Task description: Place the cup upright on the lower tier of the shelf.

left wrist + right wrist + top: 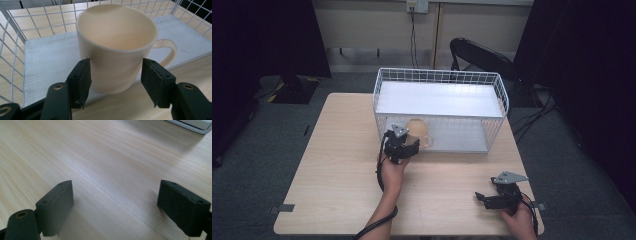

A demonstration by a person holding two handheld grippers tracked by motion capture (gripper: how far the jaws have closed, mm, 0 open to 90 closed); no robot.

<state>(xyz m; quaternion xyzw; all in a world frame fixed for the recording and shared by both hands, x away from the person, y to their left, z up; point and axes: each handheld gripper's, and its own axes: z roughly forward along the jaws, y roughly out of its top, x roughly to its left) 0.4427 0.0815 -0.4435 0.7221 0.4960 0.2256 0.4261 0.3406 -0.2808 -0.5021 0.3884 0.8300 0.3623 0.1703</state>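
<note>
High view first: a pale wooden table (342, 165) carries a white wire basket (439, 80) with a white shelf board across its top and another at its base. At the basket's open front, a cream mug (418, 131) sits on the lower board's near edge, and the left gripper (404, 145) reaches up to it from the person's left hand (393, 172). Off to the near right corner, well apart, the right gripper (484, 197) rests low over bare wood. A black chair (479, 55) stands behind the basket, with cables trailing on the grey floor. Left gripper view: the mug (117, 45) stands upright between the jaws, handle to the right; the left pad (83, 80) touches its wall while the right pad sits just off it, so the grip is not clenched tight. Wire mesh (12, 55) closes in on the left and behind. Right gripper view: the jaws are spread wide, released, over bare tabletop (107, 165), and the basket's white corner (192, 125) shows at top right.
</note>
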